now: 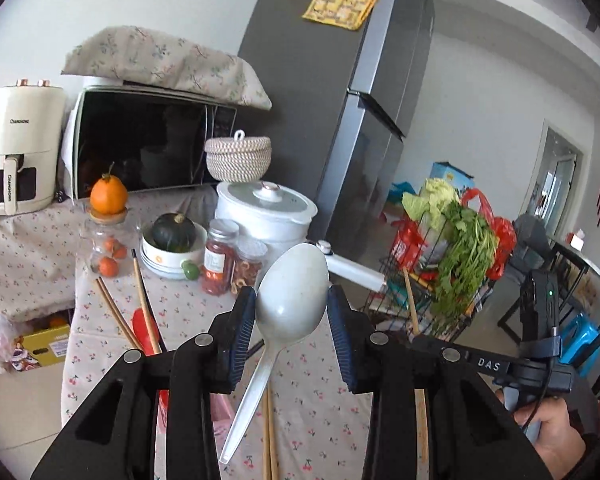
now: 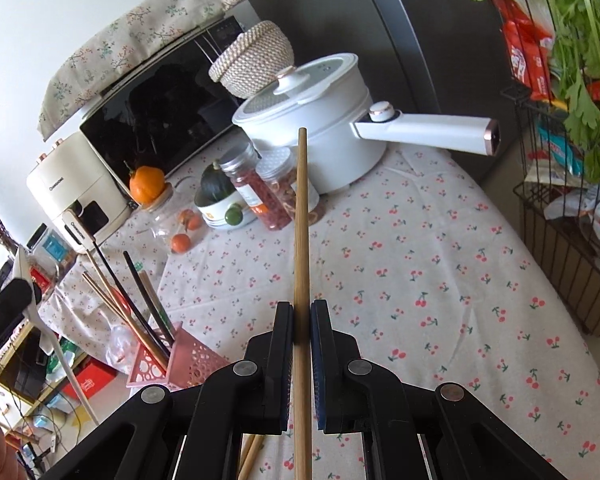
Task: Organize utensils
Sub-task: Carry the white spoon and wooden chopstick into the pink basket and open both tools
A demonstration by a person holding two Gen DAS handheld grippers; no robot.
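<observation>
The left gripper (image 1: pixel 292 312) is holding a white spoon (image 1: pixel 290 298) by its bowl between the blue pads (image 1: pixel 242 332), its handle hanging down over the cherry-print tablecloth (image 1: pixel 320 412).

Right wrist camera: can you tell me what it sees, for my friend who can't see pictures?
The right gripper is shut on a wooden chopstick that points up and away over a table with a cherry-print cloth. Behind it stand a white pot, jars and a microwave; at the left a pink holder has more chopsticks in it.
</observation>
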